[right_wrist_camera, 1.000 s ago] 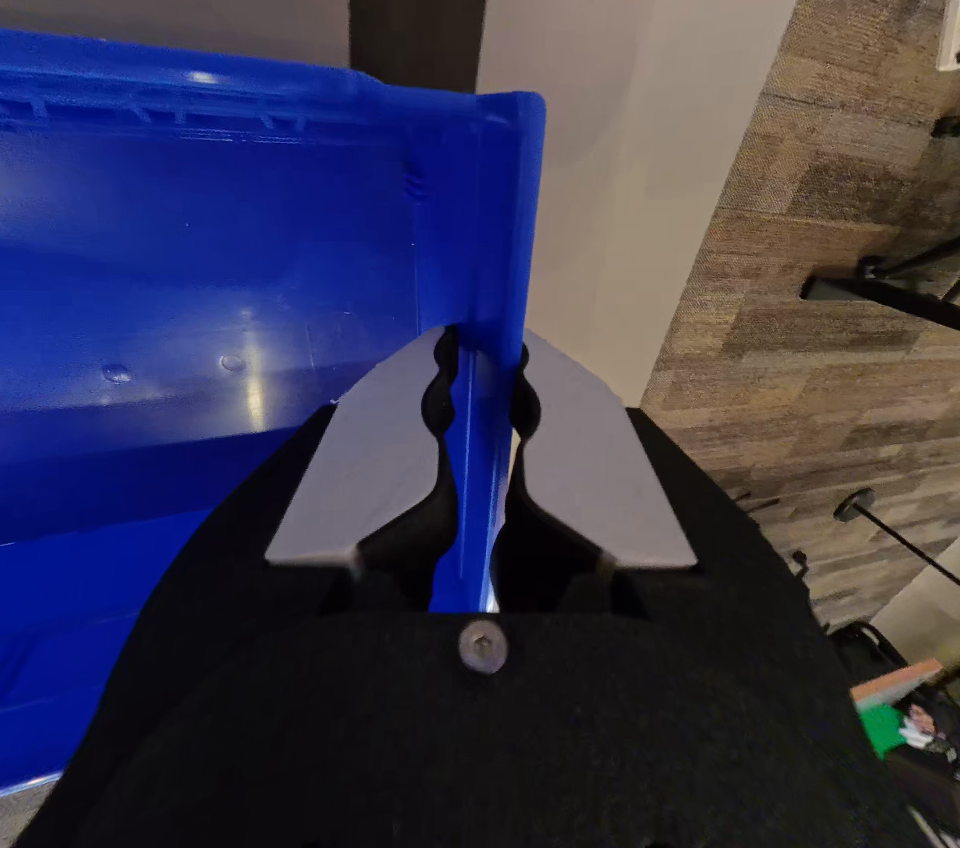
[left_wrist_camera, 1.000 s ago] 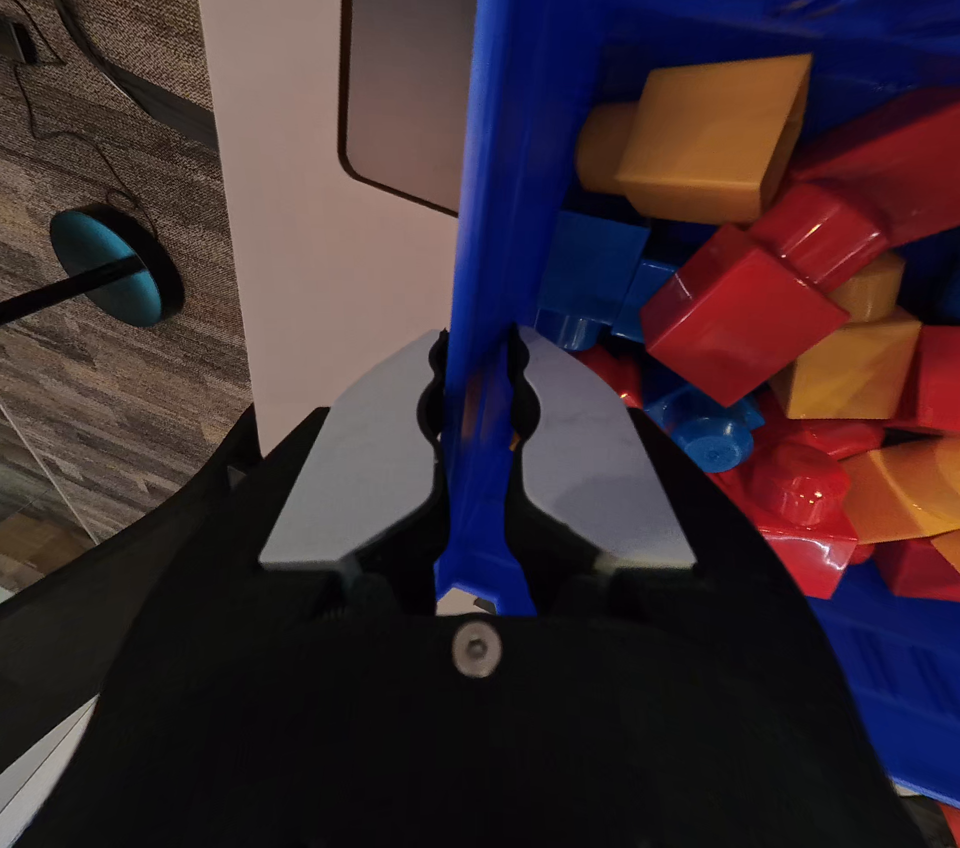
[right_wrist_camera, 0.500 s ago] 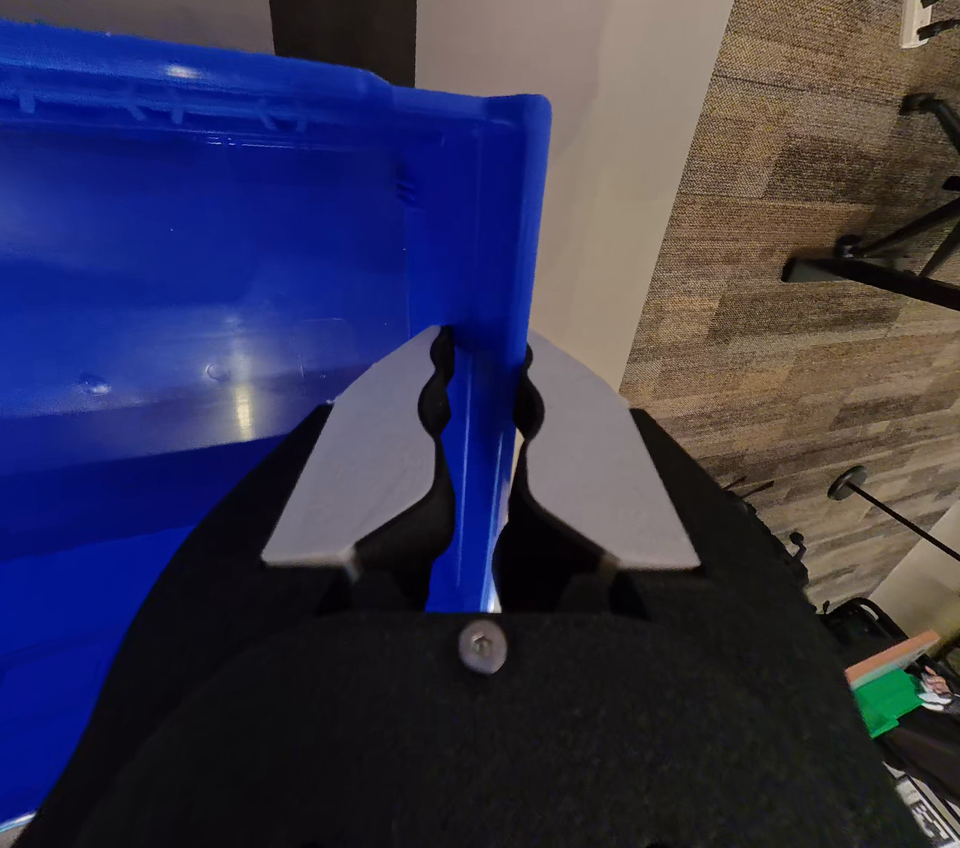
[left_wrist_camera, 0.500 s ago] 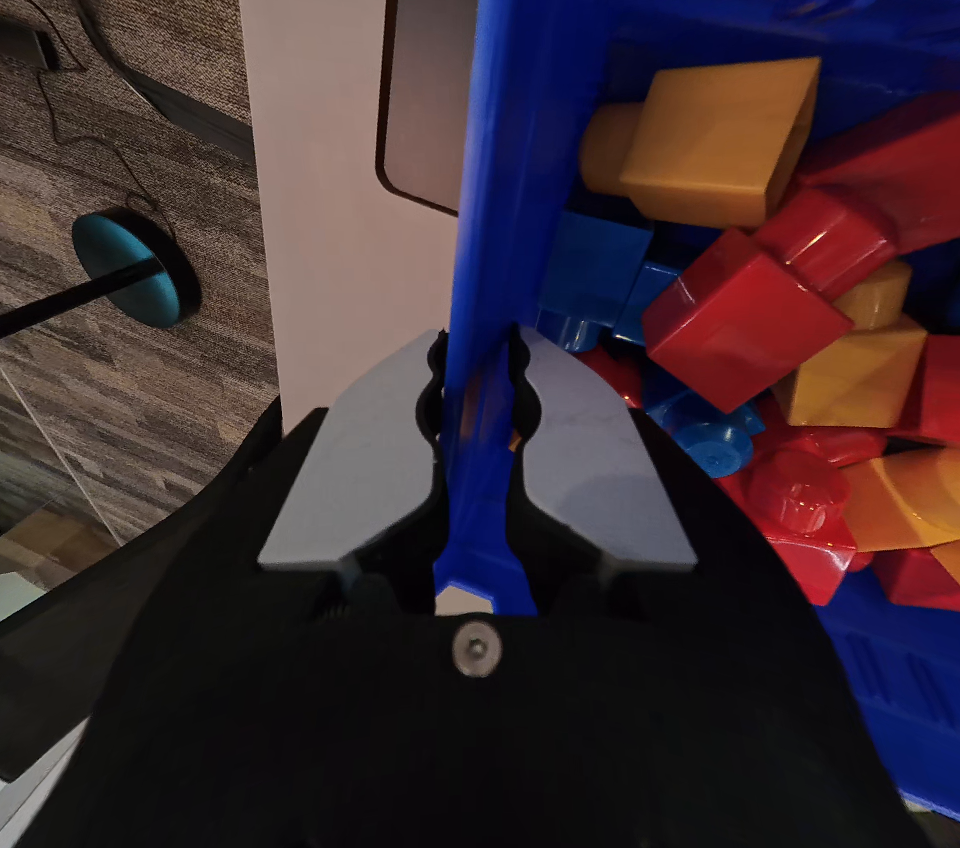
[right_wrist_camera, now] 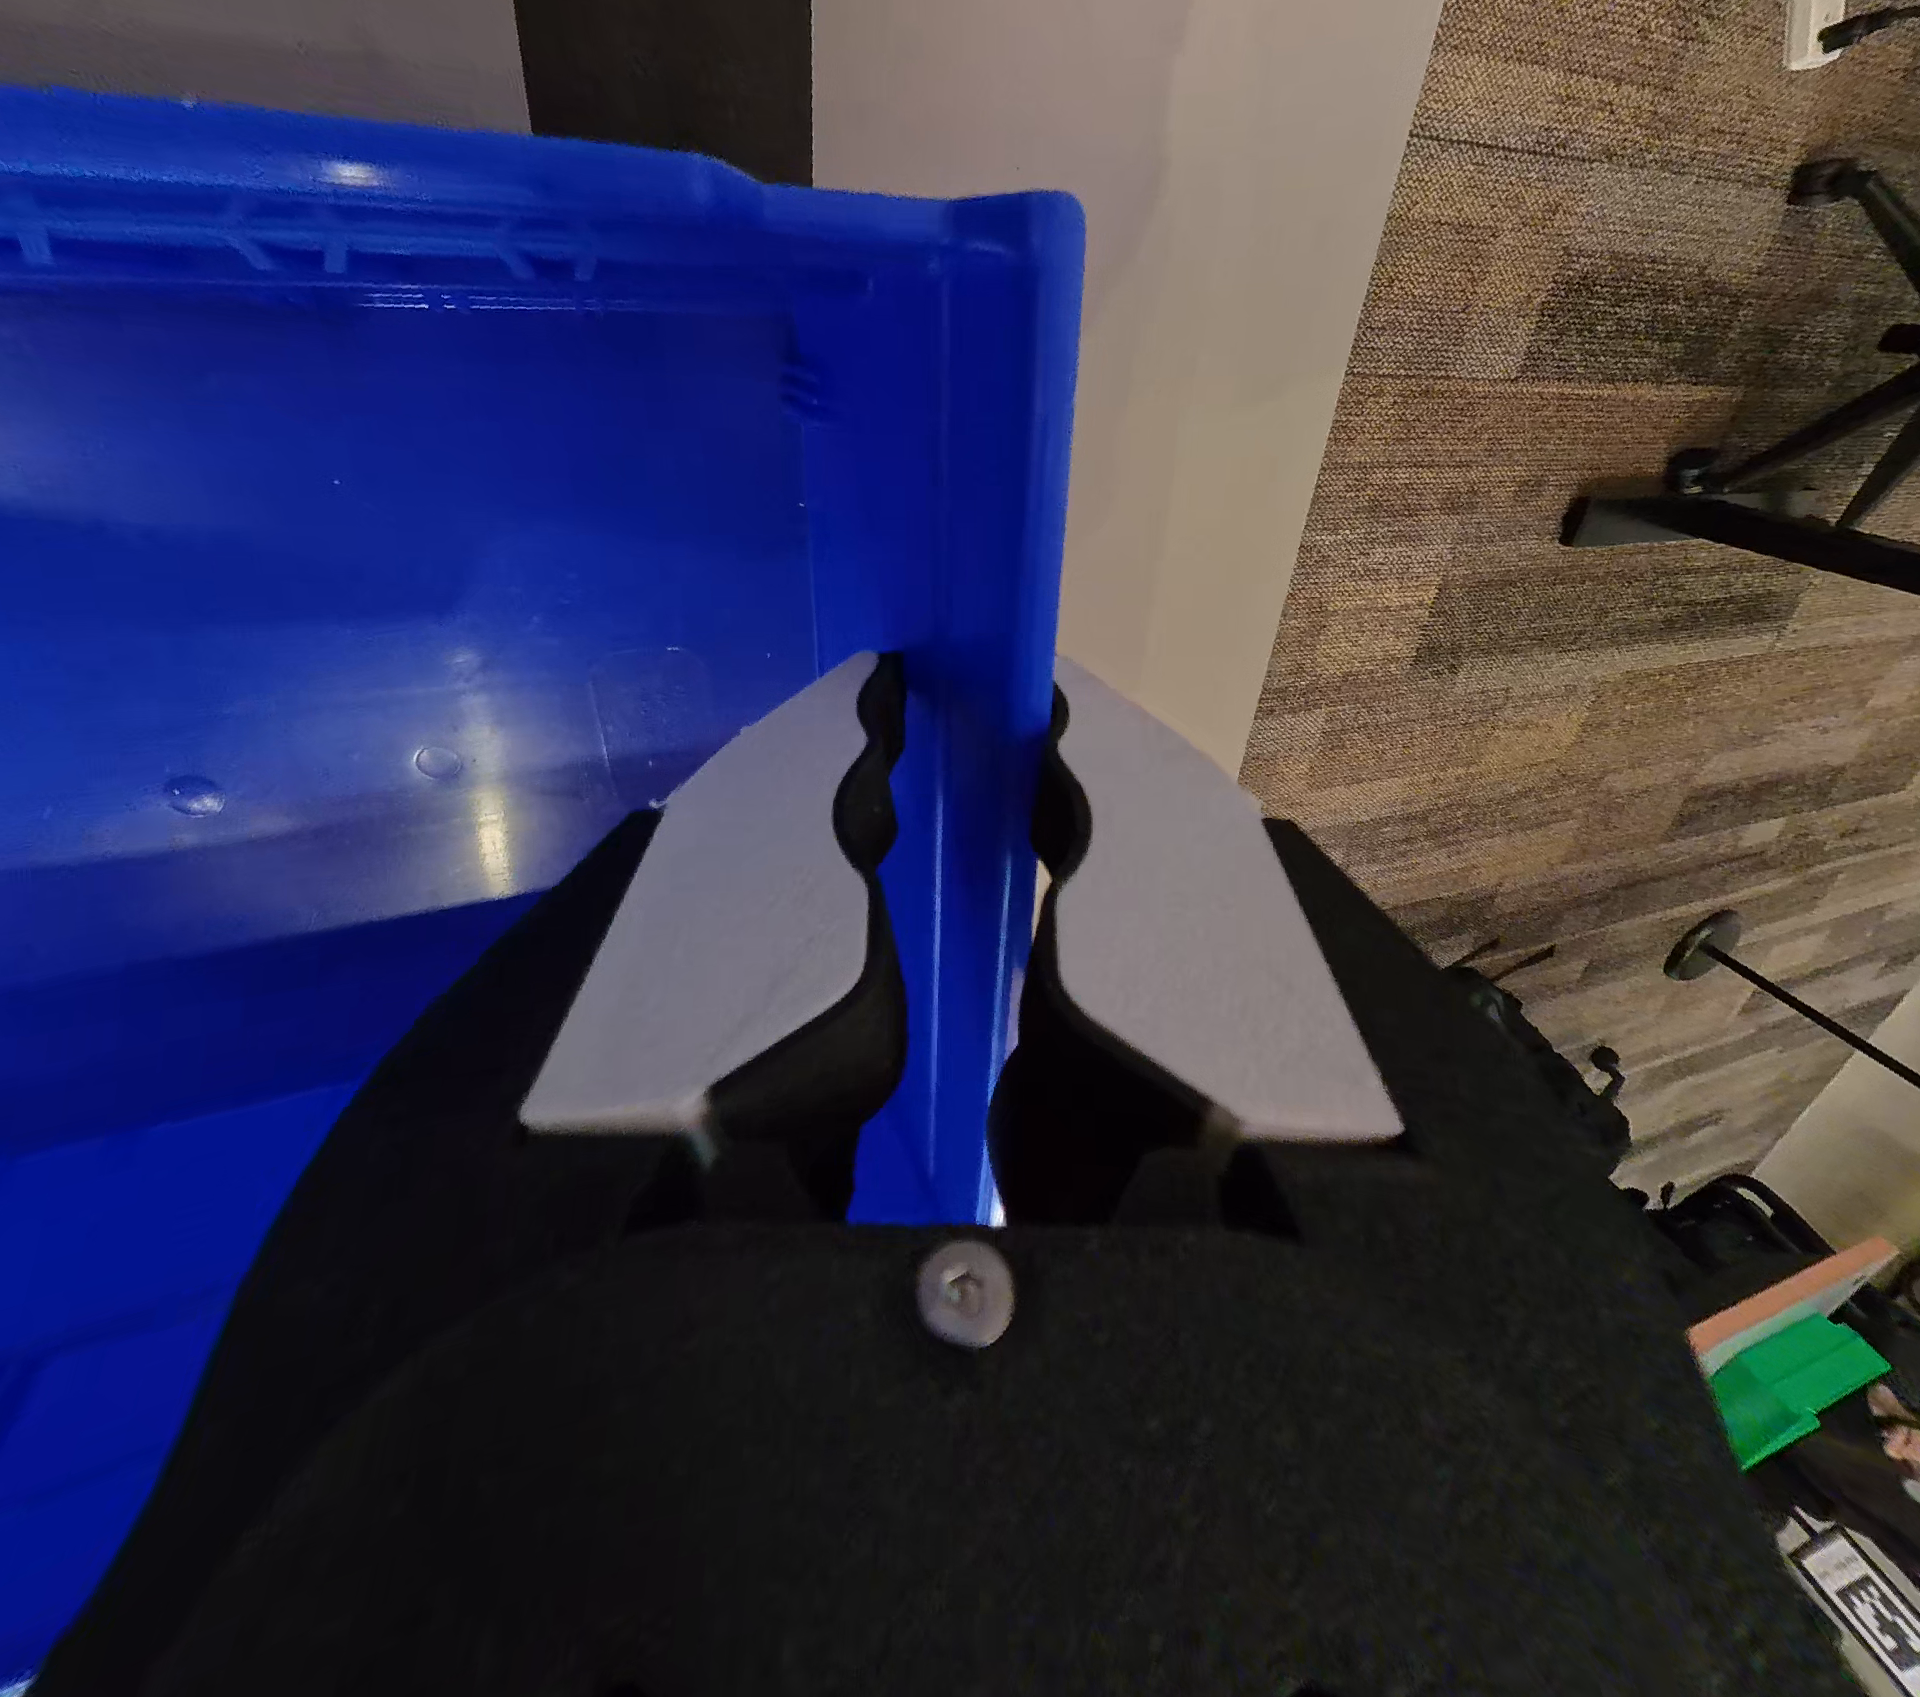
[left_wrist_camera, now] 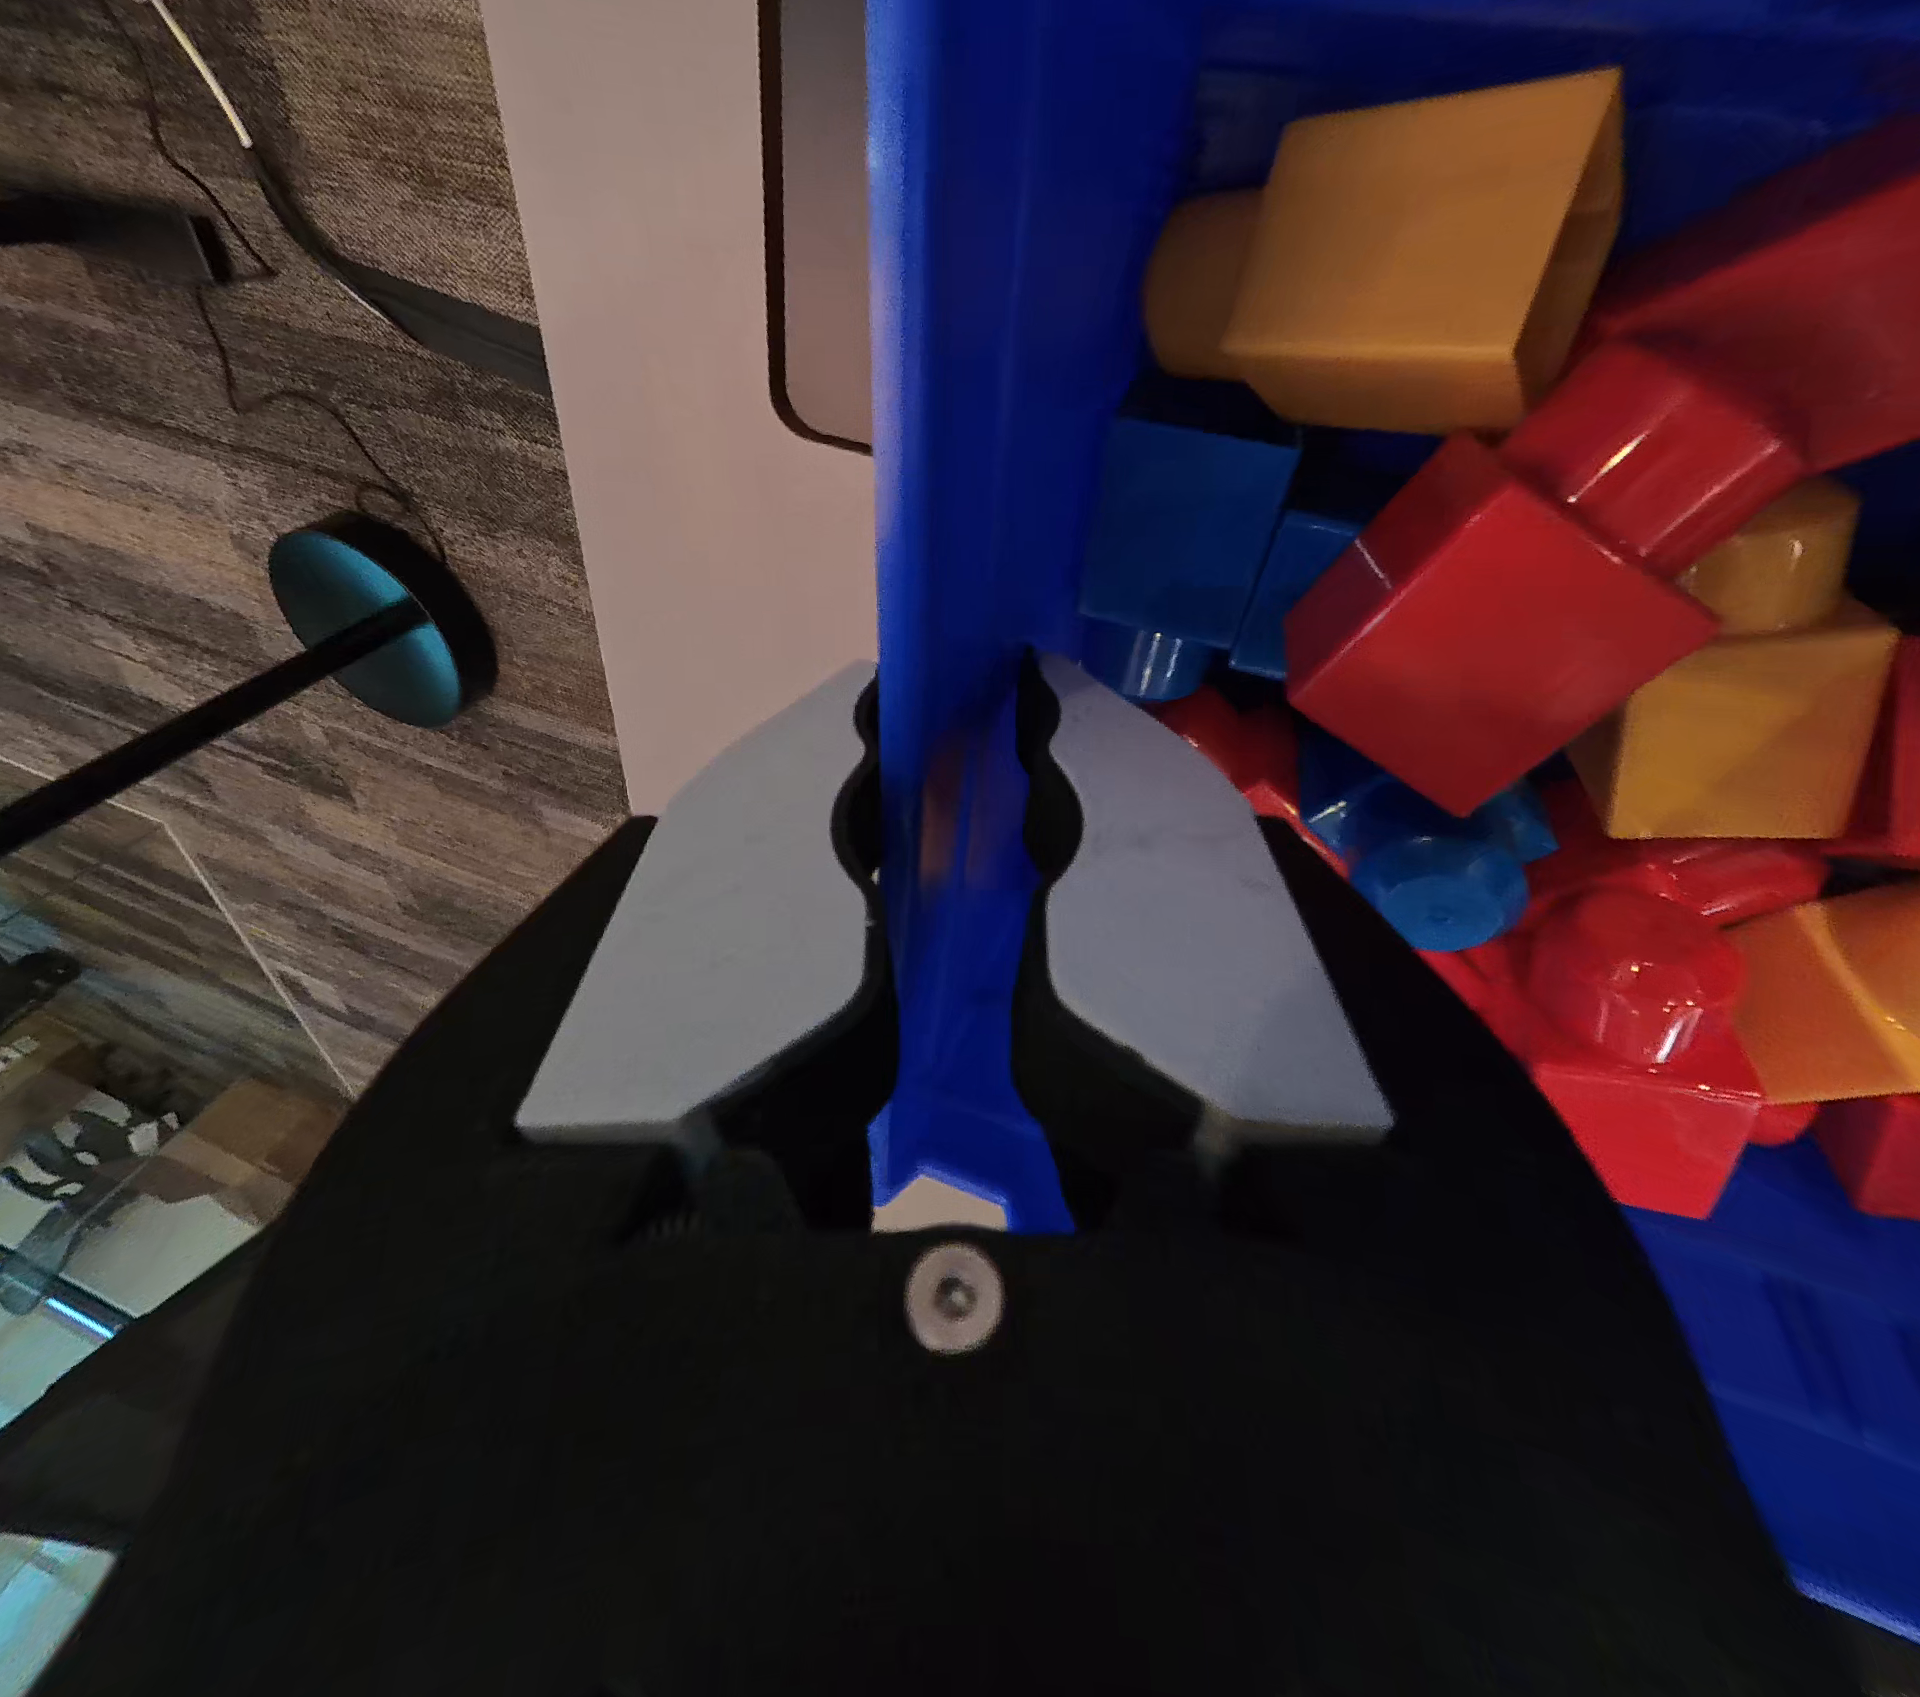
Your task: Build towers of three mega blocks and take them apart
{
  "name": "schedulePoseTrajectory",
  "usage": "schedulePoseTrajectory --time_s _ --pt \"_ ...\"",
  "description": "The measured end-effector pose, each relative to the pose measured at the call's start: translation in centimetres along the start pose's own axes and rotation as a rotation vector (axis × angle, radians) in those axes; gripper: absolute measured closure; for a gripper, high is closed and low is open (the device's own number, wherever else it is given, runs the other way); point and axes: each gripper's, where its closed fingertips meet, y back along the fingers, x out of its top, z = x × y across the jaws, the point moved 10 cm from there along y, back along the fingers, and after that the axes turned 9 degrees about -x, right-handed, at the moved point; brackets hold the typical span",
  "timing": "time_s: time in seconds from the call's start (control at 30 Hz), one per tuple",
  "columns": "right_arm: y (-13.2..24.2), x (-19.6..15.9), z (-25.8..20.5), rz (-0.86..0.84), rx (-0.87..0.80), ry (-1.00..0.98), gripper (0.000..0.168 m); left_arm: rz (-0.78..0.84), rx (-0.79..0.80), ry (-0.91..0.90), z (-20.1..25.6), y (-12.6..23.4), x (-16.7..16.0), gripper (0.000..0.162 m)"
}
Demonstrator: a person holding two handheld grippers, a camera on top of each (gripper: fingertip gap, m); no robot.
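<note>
Pinching opposite side walls of the blue bin, left gripper and right gripper risk slipping, spilling the heaped mega blocks leftward.

No legible text, brand, number or sign appears in either view. One marked item is present: a white tag with black square code patterning at the lower right corner of the right wrist view; its markings cannot be resolved. Beside it, a printed item at the right edge is too blurred to read.
</note>
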Motion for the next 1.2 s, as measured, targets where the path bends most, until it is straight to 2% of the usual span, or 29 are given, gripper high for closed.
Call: schedulePoseTrajectory --time_s 0.17,0.2,0.23,0.3,0.4,0.47,0.6,0.63,0.73,0.8,0.87,1.0,1.03,1.1,1.2 --pt "-0.1 0.2 0.0 -0.028 -0.009 -0.022 0.142 0.028 0.038 -0.021 0.2 0.0 -0.3 0.134" --pt "-0.2 0.2 0.0 -0.067 -0.027 -0.031 0.127 0.013 0.058 -0.011 0.2 0.0 -0.3 0.131" --pt "-0.2 0.1 -0.1 -0.11 -0.042 -0.04 0.118 0.006 0.088 0.0 0.2 0.3 -0.4 0.125" --pt "0.7 0.1 -0.4 -0.103 -0.081 -0.079 0.112 0.036 0.118 0.063 0.3 1.4 -1.0 0.099" --pt "4.1 0.1 -0.8 -0.052 -0.207 -0.163 0.102 0.134 0.18 0.193 1.9 4.4 -3.0 0.09" --pt "7.4 0.4 -2.0 -0.018 -0.283 -0.222 0.1 0.242 0.202 0.336 4.2 6.8 -4.6 0.093" --pt "14.2 1.0 -6.5 -0.011 -0.397 -0.389 0.095 0.343 0.268 0.577 11.1 10.3 -8.5 0.099" --pt "15.6 1.1 -8.0 -0.008 -0.395 -0.454 0.095 0.352 0.257 0.657 13.0 10.6 -9.6 0.095" --pt "19.2 1.1 -13.4 -0.003 -0.45 -0.587 0.096 0.531 0.225 0.812 19.4 10.2 -12.0 0.104" --pt "20.7 0.5 -17.3 0.042 -0.466 -0.698 0.098 0.559 0.27 0.9 23.1 8.9 -13.7 0.107" --pt "21.3 -0.9 -20.7 0.022 -0.493 -0.785 0.104 0.622 0.274 0.951 25.9 7.7 -14.9 0.118" --pt "20.4 -3.7 -24.9 0.049 -0.459 -0.973 0.106 0.738 0.151 1.014 27.8 4.6 -15.1 0.123" --pt "20.1 -4.0 -25.3 0.06 -0.455 -0.99 0.107 0.704 0.15 1.02 27.6 3.9 -15.1 0.129" --pt "19.5 -4.2 -25.7 0.047 -0.474 -0.998 0.111 0.628 0.161 1.009 27.1 2.7 -15.2 0.15" --pt "19.0 -3.6 -25.6 0.079 -0.457 -1.025 0.111 0.628 0.194 1.033 26.3 2.1 -15.5 0.154"
